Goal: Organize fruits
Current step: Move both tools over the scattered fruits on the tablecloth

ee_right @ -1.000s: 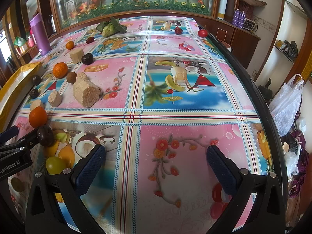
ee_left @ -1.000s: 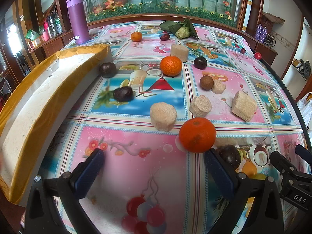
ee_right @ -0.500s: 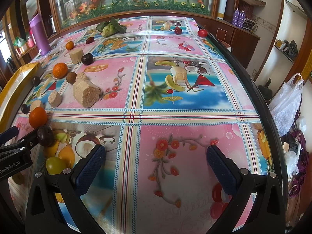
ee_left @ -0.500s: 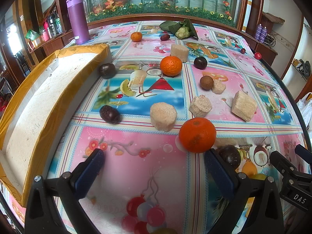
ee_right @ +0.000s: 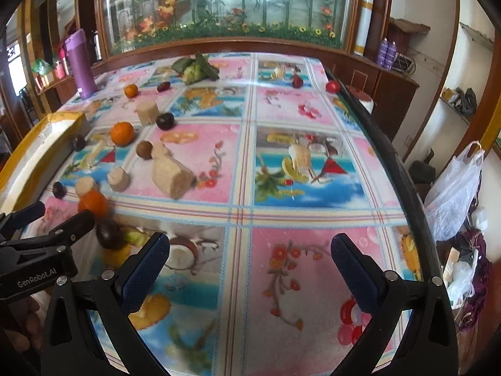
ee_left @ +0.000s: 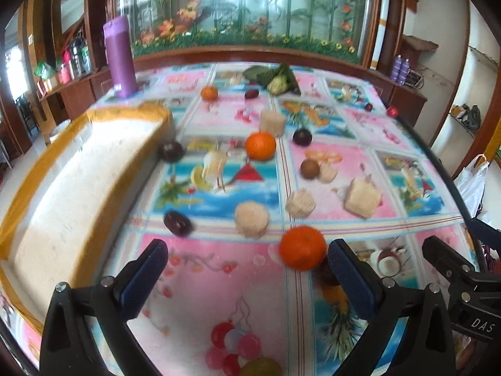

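Lying on the desk (ee_left: 219, 285) just inside the right finger of the left gripper (ee_left: 247, 277), an orange (ee_left: 302, 247) sits ahead of its wide-open, empty jaws, with a dark plum (ee_left: 177, 223) beyond the left finger. The right gripper (ee_right: 250, 269) hovers with jaws spread over bare cloth, holding nothing.

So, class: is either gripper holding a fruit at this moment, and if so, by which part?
Nothing is held. The left gripper and the right gripper both stand open, with only tablecloth between their fingers.
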The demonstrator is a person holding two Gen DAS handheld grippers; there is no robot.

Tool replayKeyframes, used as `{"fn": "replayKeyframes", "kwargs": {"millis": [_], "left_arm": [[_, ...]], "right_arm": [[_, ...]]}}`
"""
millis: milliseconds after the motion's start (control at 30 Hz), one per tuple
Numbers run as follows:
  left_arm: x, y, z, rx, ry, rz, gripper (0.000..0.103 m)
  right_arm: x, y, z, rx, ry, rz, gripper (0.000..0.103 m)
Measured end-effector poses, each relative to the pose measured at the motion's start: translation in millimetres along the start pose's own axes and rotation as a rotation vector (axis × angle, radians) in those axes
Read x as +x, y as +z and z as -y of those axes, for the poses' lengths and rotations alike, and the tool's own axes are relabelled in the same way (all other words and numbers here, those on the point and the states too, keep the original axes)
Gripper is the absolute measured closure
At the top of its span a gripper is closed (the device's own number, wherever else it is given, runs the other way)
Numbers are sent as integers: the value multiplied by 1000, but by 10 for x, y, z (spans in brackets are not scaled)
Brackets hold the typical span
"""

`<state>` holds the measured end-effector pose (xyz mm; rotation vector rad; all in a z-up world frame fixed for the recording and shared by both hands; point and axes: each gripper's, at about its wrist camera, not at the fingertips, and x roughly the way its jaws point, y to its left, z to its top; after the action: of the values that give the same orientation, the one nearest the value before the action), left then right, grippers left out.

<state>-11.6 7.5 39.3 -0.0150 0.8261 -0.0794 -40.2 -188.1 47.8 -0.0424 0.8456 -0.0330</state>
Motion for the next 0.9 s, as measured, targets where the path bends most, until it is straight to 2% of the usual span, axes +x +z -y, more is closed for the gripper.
{"fn": "replayKeyframes", "kwargs": {"millis": [233, 333, 600, 900], "left_arm": [[-311, 189, -174, 32, 26, 63, 0], [-380, 159, -268, 15, 34, 68, 0], [-482, 132, -356, 16, 35, 120, 0], [-490, 105, -349, 24, 23, 121, 0]], "right_arm": [[-245, 150, -211, 21, 51, -2, 0], [-262, 147, -311, -4, 12, -14, 0], [-309, 92, -371, 16, 19, -9, 0], [-371, 87, -427, 10, 6, 20, 0]]}}
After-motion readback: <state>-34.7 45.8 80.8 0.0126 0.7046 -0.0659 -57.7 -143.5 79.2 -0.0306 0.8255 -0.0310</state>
